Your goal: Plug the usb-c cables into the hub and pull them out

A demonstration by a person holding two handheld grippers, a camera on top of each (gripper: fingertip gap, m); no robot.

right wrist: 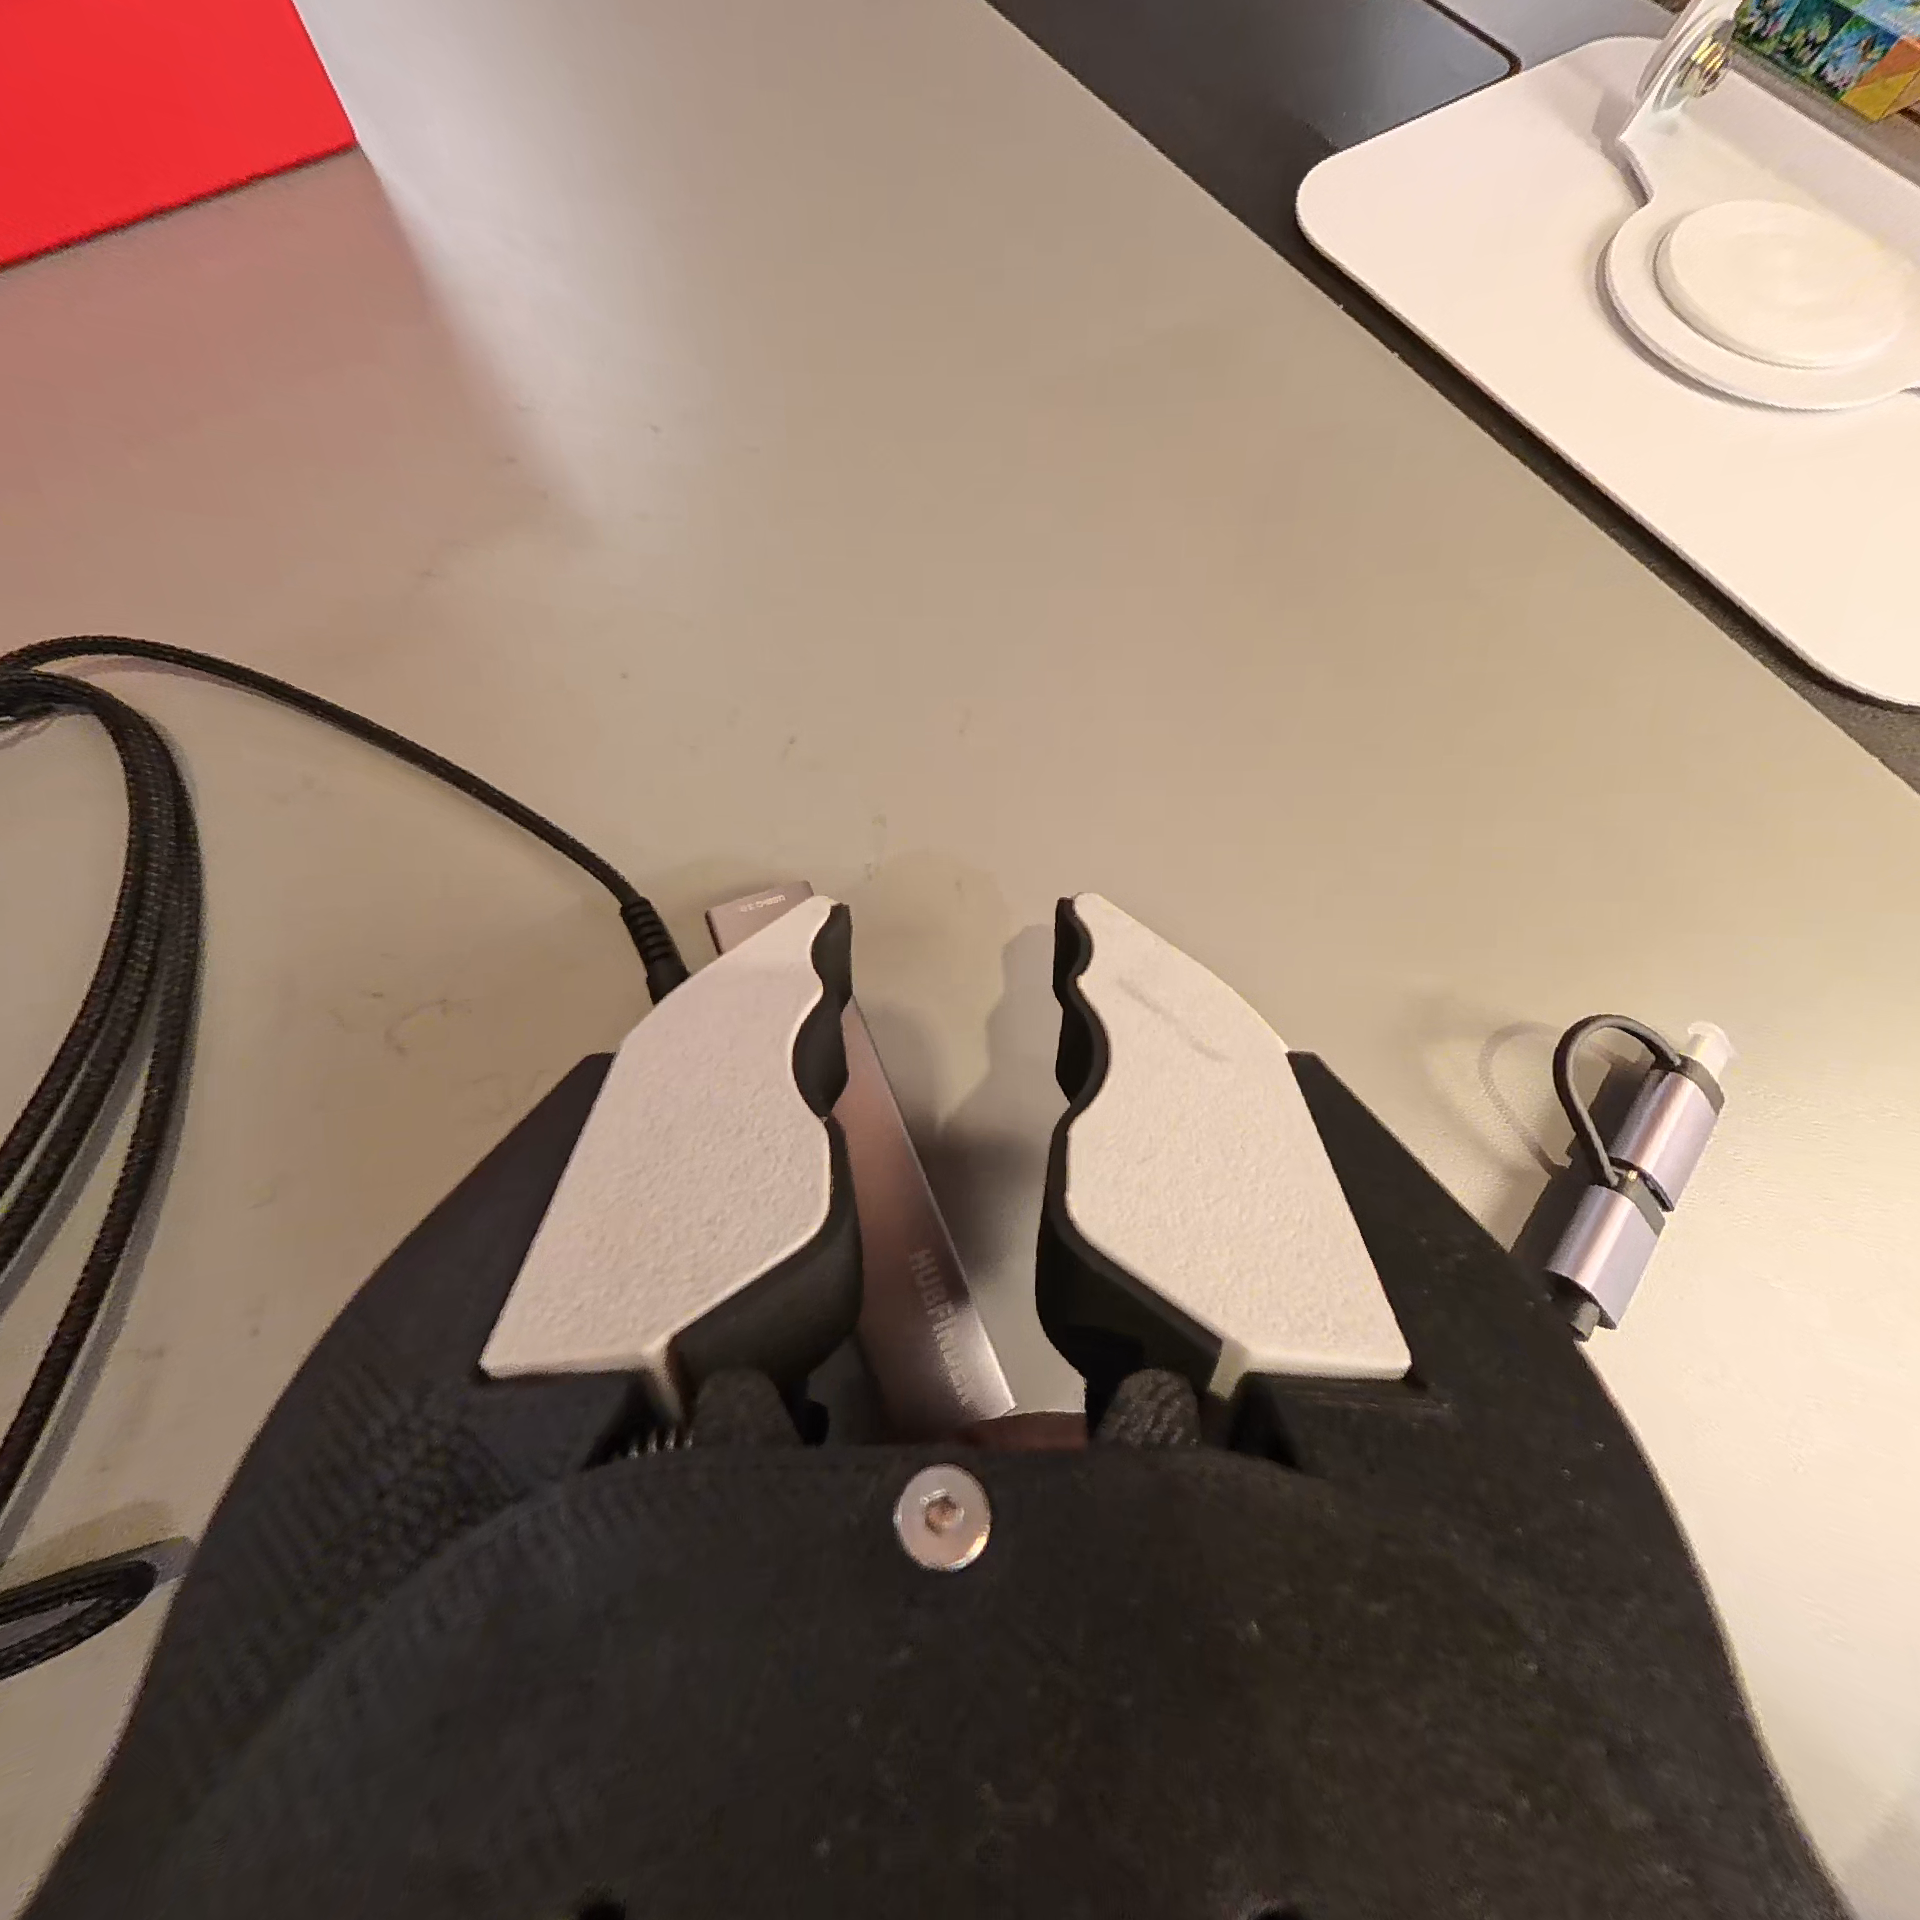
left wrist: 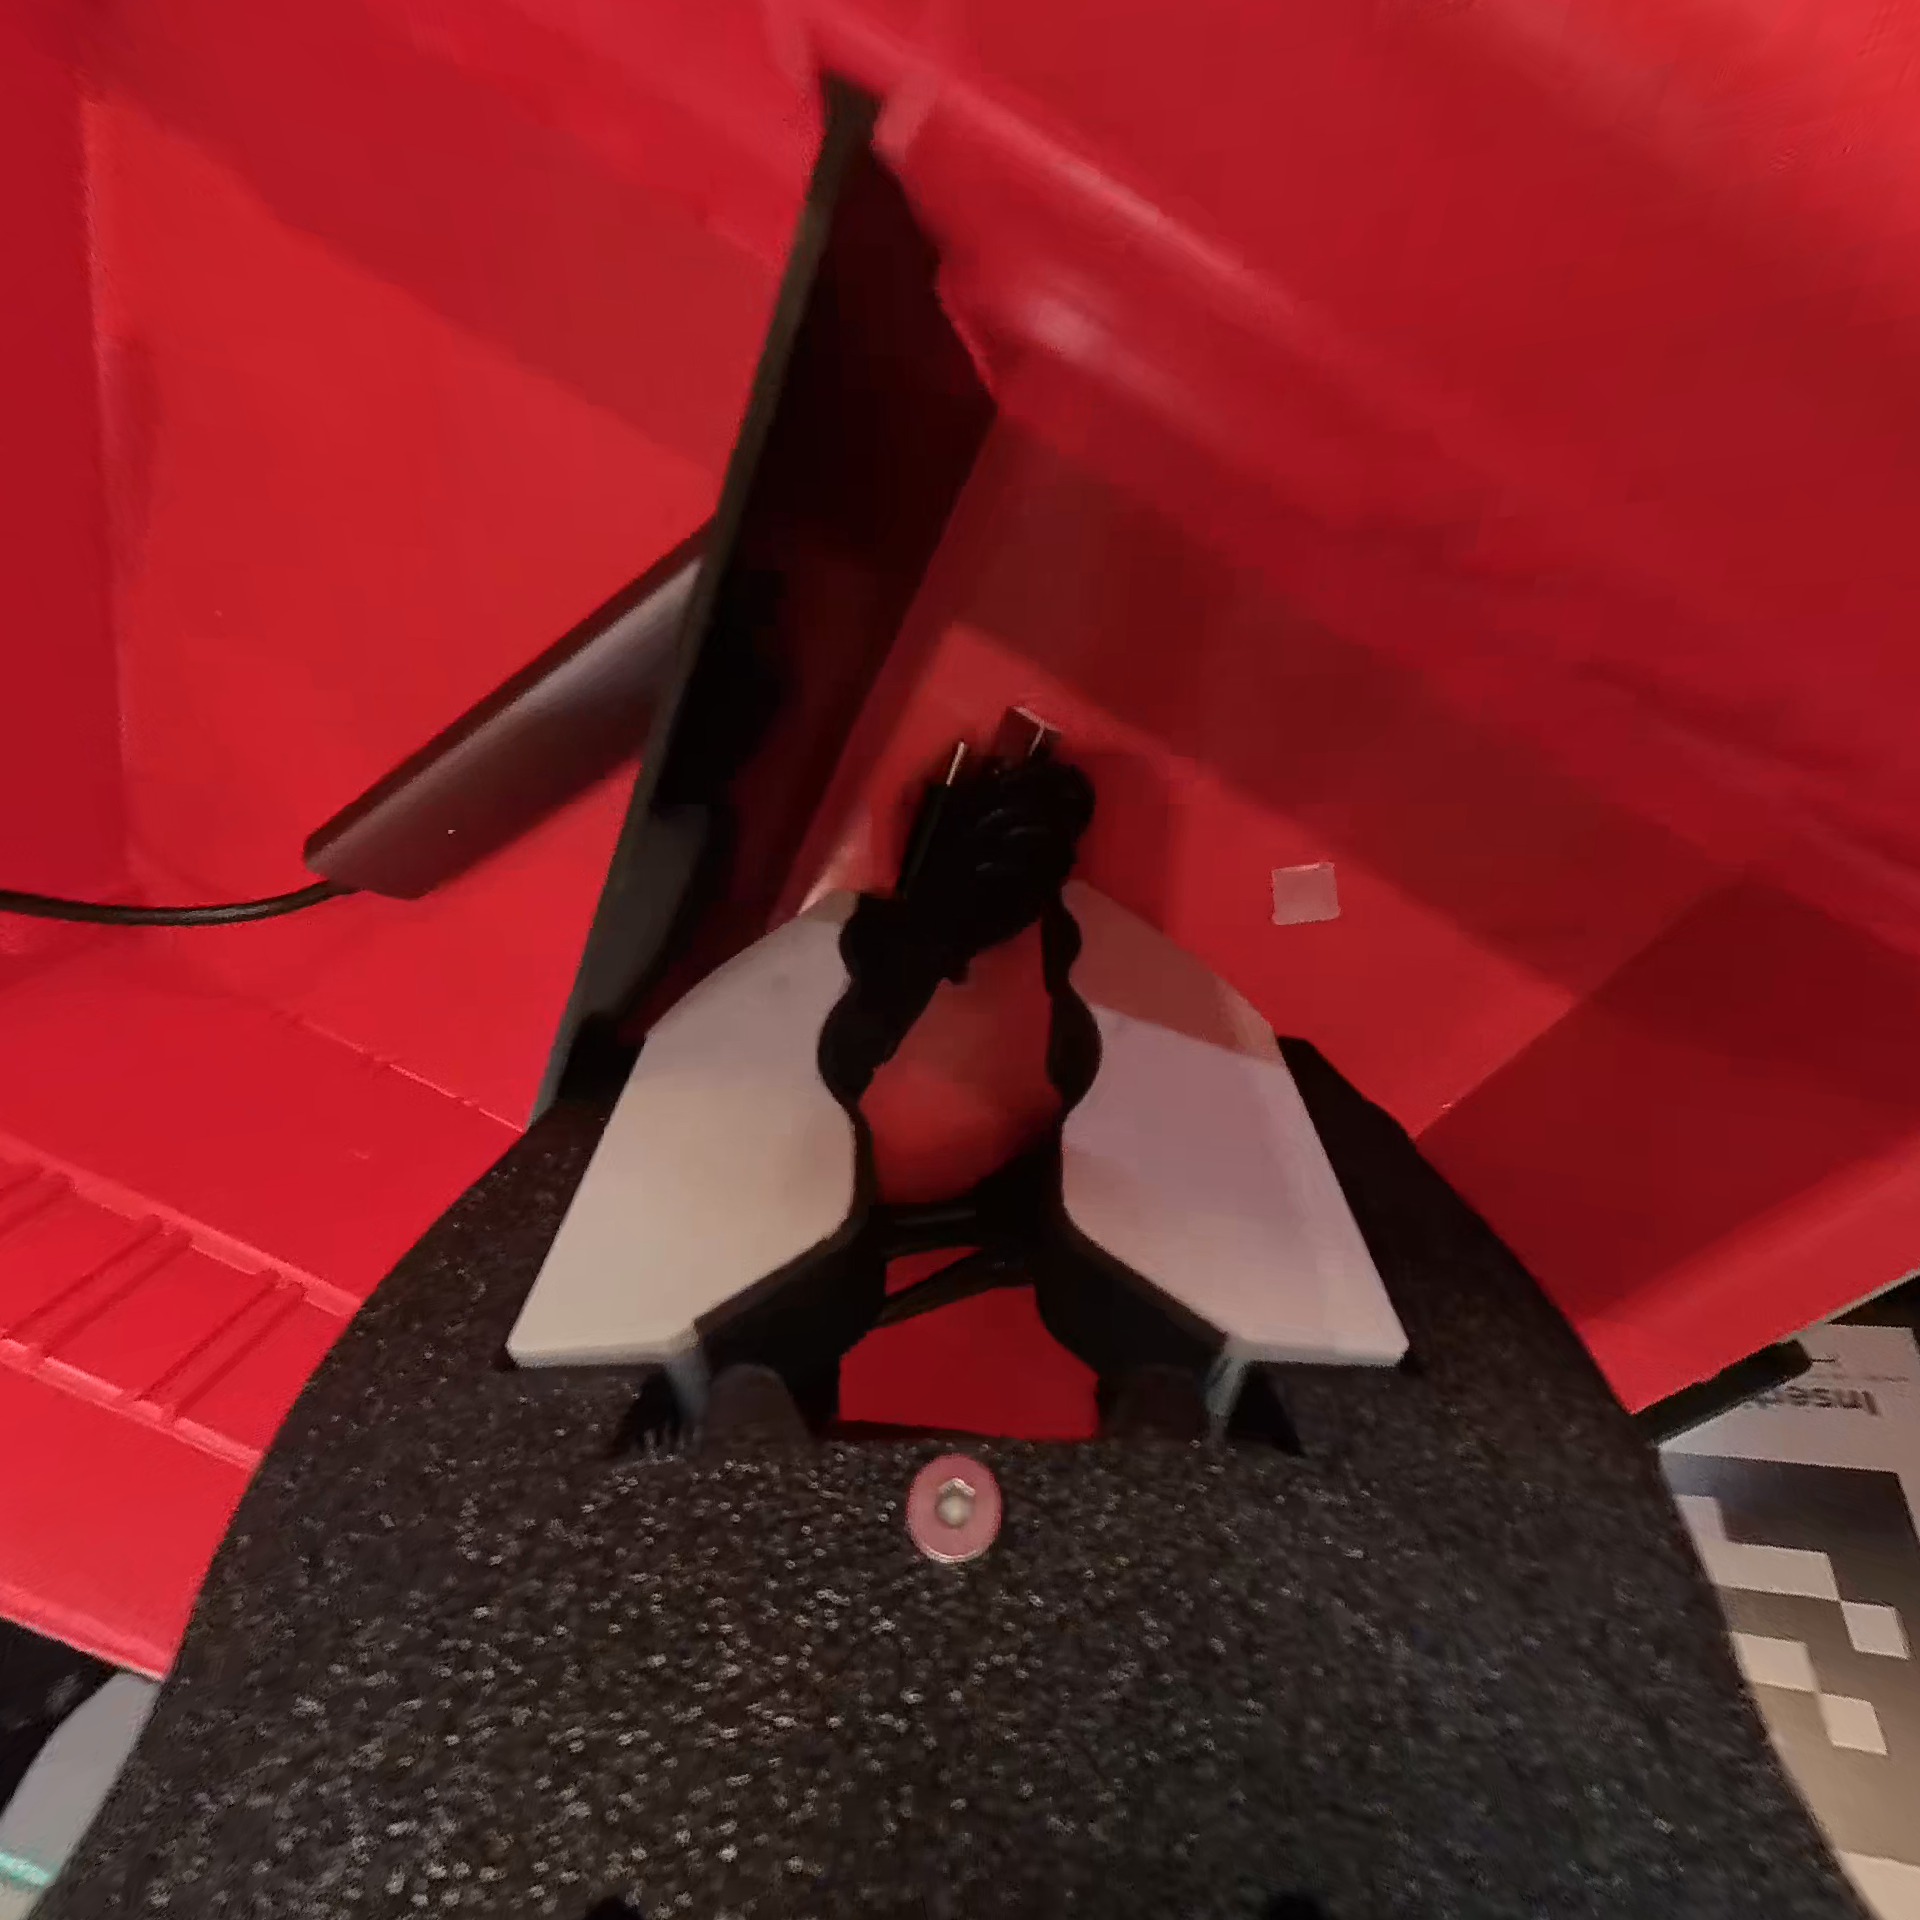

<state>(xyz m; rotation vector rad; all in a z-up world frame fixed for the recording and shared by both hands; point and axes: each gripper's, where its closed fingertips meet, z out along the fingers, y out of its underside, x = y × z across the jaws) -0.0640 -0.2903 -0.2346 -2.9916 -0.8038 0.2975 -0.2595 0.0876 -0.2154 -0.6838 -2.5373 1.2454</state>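
My left gripper (left wrist: 961, 940) is shut on a black usb-c cable (left wrist: 987, 842) near its end. Two metal plugs (left wrist: 1023, 732) stick out past the fingertips, and it is held up in front of a red backdrop. A dark grey slab with a black lead (left wrist: 499, 769), apparently the hub, sits at the left, partly hidden by a dark upright panel (left wrist: 831, 499). In the right wrist view the silver hub (right wrist: 914, 1226) lies on the table between the jaws of my open right gripper (right wrist: 951, 925). It rests against the left finger (right wrist: 717, 1122), with a gap to the right one. Its lead (right wrist: 468, 790) runs off to the left.
Braided black cables (right wrist: 114, 883) loop at the left of the pale table (right wrist: 935, 571). A small grey adapter with a tether (right wrist: 1621, 1164) lies at the right. A white charging stand (right wrist: 1662, 312) sits at the far right. A checkered box (left wrist: 1818, 1579) is at the lower right. My hands' fingertips stand some 45 cm from each other.
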